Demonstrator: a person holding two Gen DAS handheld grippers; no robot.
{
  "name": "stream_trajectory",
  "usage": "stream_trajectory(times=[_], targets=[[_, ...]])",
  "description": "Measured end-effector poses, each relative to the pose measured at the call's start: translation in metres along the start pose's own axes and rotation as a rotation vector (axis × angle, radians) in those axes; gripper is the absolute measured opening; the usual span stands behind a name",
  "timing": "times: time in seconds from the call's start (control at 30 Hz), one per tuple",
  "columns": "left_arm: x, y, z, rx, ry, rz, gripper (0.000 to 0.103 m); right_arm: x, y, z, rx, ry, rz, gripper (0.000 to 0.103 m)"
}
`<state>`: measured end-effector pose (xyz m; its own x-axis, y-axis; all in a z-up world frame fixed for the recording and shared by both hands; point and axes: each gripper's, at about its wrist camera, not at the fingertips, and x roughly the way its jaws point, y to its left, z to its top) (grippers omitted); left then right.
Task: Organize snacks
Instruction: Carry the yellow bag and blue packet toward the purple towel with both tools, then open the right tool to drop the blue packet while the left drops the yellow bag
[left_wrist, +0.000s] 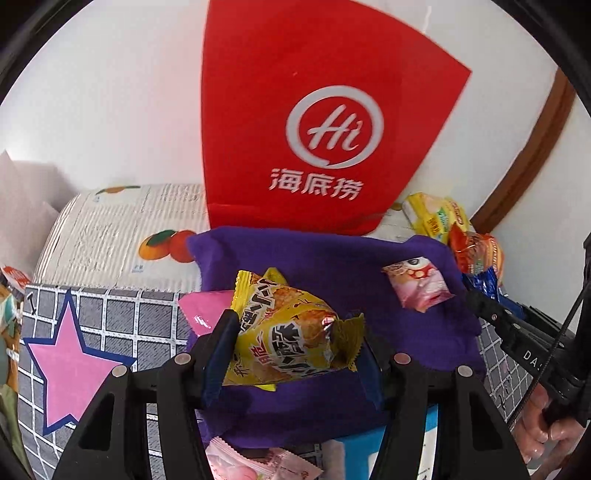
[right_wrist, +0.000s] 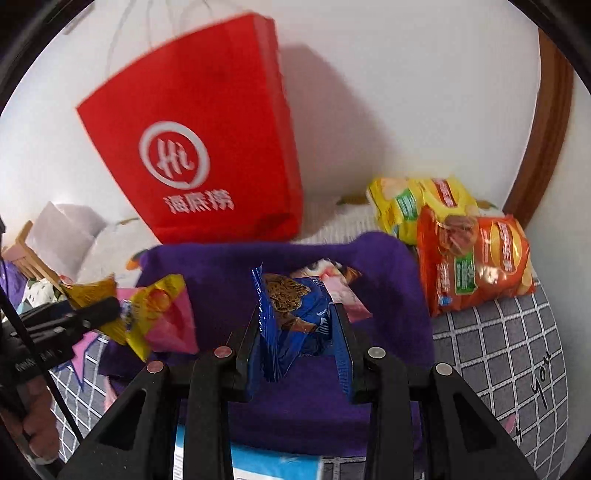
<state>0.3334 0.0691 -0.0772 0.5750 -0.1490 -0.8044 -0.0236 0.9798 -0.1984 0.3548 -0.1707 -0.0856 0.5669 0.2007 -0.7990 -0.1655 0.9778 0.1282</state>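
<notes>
My left gripper (left_wrist: 299, 338) is shut on a yellow snack packet (left_wrist: 284, 317) and holds it over a purple fabric bin (left_wrist: 295, 242). A pink-and-white candy packet (left_wrist: 419, 290) lies inside the bin, and a pink packet (left_wrist: 207, 310) sits at its left edge. My right gripper (right_wrist: 297, 319) is shut on a blue cookie packet (right_wrist: 291, 306), also above the purple bin (right_wrist: 384, 254). In the right wrist view the left gripper (right_wrist: 110, 308) with its yellow packet (right_wrist: 147, 314) comes in from the left. The right gripper's finger (left_wrist: 484, 310) shows at the bin's right edge in the left wrist view.
A red paper bag (left_wrist: 314, 110) stands against the white wall behind the bin. A yellow chip bag (right_wrist: 413, 206) and an orange chip bag (right_wrist: 476, 258) lie to the bin's right. Everything rests on a grey checked cloth (right_wrist: 498, 350) with a pink star (left_wrist: 70, 354). A person's hand (left_wrist: 543, 424) grips the right tool.
</notes>
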Motion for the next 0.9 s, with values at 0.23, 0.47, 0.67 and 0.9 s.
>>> stream_trajectory(times=[0.23,0.47,0.67,0.9], targets=[[0.009,0.001,-0.001,0.000,0.023,0.010,0.057,0.027,-0.011,-0.004,0.004,0.077,-0.014,0.033],[0.024,-0.008,-0.005,0.019,0.066,0.000,0.057,0.038,-0.008,-0.008,-0.026,0.114,-0.019,0.033],[0.023,-0.012,-0.006,0.038,0.068,0.005,0.058,0.043,-0.007,-0.010,-0.037,0.124,-0.030,0.034],[0.024,-0.014,-0.006,0.048,0.074,0.012,0.058,0.044,-0.002,-0.012,-0.057,0.133,-0.037,0.034]])
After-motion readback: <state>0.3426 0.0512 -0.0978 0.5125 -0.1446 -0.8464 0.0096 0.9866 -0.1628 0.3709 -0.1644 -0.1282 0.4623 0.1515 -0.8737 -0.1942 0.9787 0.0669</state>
